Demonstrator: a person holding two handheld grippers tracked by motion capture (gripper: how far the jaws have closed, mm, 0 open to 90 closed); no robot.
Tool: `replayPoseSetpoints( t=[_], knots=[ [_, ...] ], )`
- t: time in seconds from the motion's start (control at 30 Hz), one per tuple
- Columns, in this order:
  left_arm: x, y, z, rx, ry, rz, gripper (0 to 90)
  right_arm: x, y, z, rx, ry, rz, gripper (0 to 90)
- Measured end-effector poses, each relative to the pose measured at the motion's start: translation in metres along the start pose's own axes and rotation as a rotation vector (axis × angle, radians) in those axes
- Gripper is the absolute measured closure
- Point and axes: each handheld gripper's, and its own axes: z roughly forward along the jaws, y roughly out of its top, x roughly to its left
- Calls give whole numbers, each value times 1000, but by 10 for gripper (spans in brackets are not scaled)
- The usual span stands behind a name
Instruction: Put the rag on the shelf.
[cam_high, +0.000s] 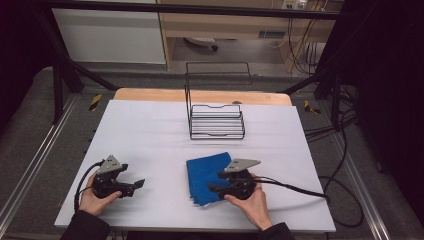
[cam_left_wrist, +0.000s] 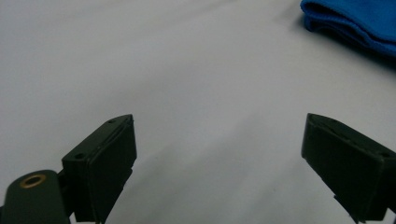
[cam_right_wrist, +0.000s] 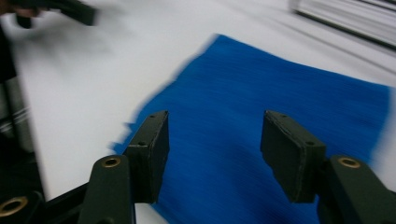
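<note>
A folded blue cloth (cam_high: 205, 175) lies on the white table cover, near the front and right of centre. My right gripper (cam_high: 212, 189) hovers over the cloth's right front part, pointing left. In the right gripper view the jaws (cam_right_wrist: 215, 140) stand apart above the blue cloth (cam_right_wrist: 280, 102), and nothing is pinched between the pads. My left gripper (cam_high: 137, 185) rests at the front left, pointing right toward the cloth. Its jaws (cam_left_wrist: 219, 149) are wide open over bare white cover, with the cloth's edge (cam_left_wrist: 359, 21) farther off at the upper right.
A black wire rack (cam_high: 216, 122) stands at the back centre of the white table cover (cam_high: 150, 130). Cables trail off the table's right side (cam_high: 320, 192). The left gripper (cam_right_wrist: 70, 11) appears blurred at the top left of the right gripper view.
</note>
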Motion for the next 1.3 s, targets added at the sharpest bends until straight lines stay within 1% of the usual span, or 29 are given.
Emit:
replayPoseSetpoints(
  t=[0.03,0.07,0.1,0.13,0.2,0.27,0.43,0.5,0.6,0.73,0.8,0.9,1.1,1.2,1.27,1.3],
  knots=[
    [0,0,0,0,0,0,103,-7,-3,-5,2,-34,8,446],
    [0,0,0,1,-1,0,103,-14,-6,-10,10,-72,6,457],
    [0,0,0,1,-1,0,103,-20,-10,-15,20,-96,19,475],
    [0,0,0,2,-1,-1,103,-25,-14,-18,30,-108,39,500],
    [0,0,0,2,-1,0,103,-34,-23,-22,46,-119,70,530],
    [-1,0,0,2,-2,0,103,-38,-29,-21,76,-124,86,558],
    [-1,0,0,4,-3,3,103,-45,-34,-12,132,-141,91,613],
    [-1,0,0,4,-4,2,103,-45,-35,-10,146,-137,98,639],
    [-1,0,1,5,-5,2,103,-44,-36,-9,146,-127,119,704],
    [-2,0,1,6,-5,4,103,-42,-36,-9,152,-113,170,818],
    [-2,0,1,6,-5,4,103,-41,-35,-11,151,-113,188,853],
    [-2,0,1,6,-6,4,103,-39,-35,-14,146,-128,212,869],
    [-2,0,1,6,-6,2,103,-30,-35,-30,103,-148,280,872],
    [-2,0,1,6,-7,1,103,-24,-41,-35,117,-184,294,872],
    [-2,0,1,6,-7,0,103,-24,-46,-37,130,-198,308,870],
    [-2,0,1,7,-7,2,103,-25,-47,-37,128,-201,317,868]
  ],
)
